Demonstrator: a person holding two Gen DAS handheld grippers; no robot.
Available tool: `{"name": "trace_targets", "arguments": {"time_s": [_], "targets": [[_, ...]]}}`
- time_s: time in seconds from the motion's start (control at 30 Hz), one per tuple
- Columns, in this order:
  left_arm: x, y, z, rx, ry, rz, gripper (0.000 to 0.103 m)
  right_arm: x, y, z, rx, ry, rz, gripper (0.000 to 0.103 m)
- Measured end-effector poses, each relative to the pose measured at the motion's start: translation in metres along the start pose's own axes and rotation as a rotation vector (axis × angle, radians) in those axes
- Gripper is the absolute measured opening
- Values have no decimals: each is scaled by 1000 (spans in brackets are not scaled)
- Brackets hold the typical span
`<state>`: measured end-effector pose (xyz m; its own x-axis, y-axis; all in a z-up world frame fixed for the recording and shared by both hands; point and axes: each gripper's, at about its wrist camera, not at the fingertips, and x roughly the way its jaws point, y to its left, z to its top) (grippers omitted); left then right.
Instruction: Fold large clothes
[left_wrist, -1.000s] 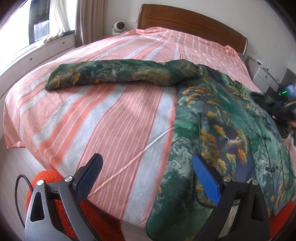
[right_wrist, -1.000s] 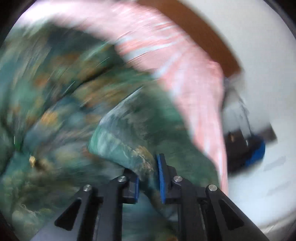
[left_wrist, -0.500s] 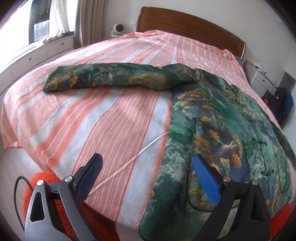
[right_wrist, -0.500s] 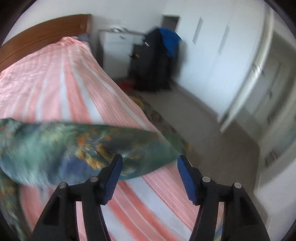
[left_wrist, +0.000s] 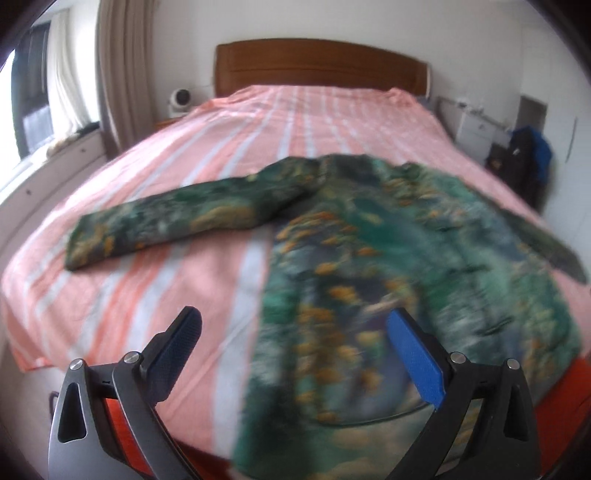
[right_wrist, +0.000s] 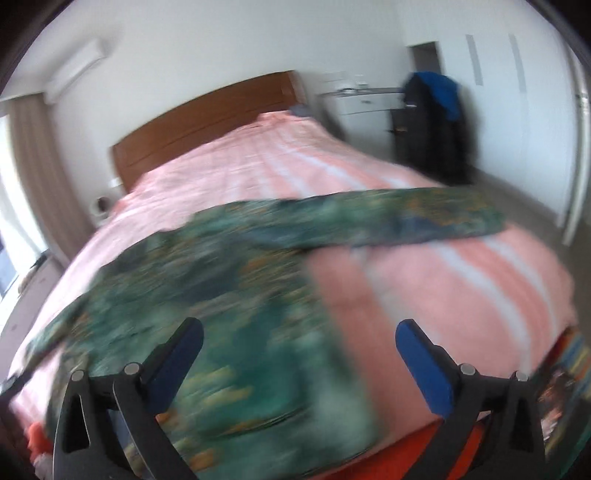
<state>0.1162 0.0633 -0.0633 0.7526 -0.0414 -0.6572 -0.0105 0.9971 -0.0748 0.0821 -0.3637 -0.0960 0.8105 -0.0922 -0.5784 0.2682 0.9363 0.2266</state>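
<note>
Left wrist view: striped bed (left_wrist: 229, 155), wooden headboard (left_wrist: 321, 62); green patterned garment (left_wrist: 369, 266) spread flat, one sleeve (left_wrist: 177, 225) stretched left; left gripper (left_wrist: 295, 354) wide open, empty. Right wrist view: garment (right_wrist: 207, 295) on the bed's left part, other sleeve (right_wrist: 399, 221) stretched right; right gripper (right_wrist: 299, 362), its jaws just opened, empty.

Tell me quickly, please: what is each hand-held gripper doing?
Left hand-held gripper: open, empty.
Right hand-held gripper: open, empty, jaws just opened.
</note>
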Motion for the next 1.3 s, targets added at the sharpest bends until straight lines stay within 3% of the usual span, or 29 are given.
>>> {"name": "trace_targets", "arguments": {"time_s": [0.1,0.2,0.4,0.53,0.63,0.77,0.87,1.3], "targets": [[-1,-8,4,-59,-27,-27,101,14,39,-19,-84,19,56,102],[3,-12,0,-112,-50,-2,101,28,59,-33,-141,80,105,102],[26,-4,-25,-151,50,39,100,36,68,-52,-95,103,203,102],[38,-9,-36,-64,127,94,100,31,82,-63,-196,79,168,102],[32,-13,-39,-25,92,111,102,32,88,-64,-296,59,125,102],[21,-18,-38,23,26,84,102,32,84,-62,-307,61,65,102],[17,-16,-38,20,3,27,102,34,81,-61,-309,58,42,102],[10,-3,-11,-50,-33,76,102,32,73,-57,-297,2,4,102]]}}
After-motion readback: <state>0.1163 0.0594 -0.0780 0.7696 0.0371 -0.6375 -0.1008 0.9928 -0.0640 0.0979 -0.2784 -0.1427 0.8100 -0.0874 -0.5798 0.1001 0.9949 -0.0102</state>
